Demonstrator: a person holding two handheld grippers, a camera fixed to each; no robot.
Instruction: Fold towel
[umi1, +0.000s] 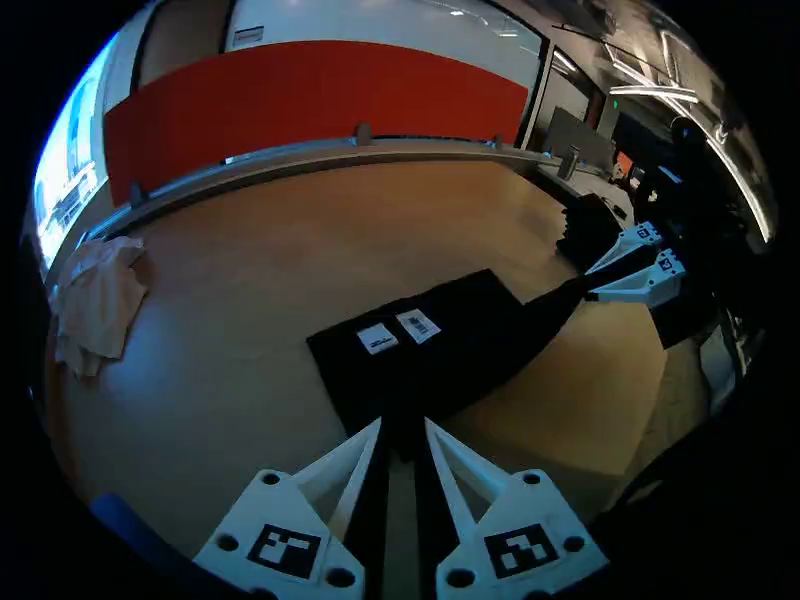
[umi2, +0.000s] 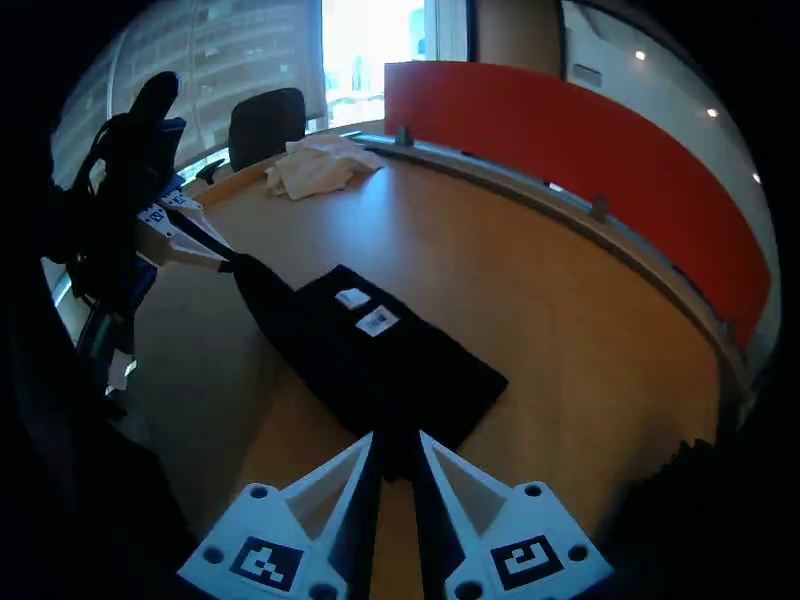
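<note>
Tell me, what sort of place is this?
Likely an office or meeting room: a large curved wooden table, a red divider panel along its far edge, and an office chair by bright windows.

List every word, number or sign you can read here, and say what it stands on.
No text can be read.
White tags on the black towel: print too small to read.
Square markers on the left gripper and right gripper: black-and-white patterns, no words.
</note>
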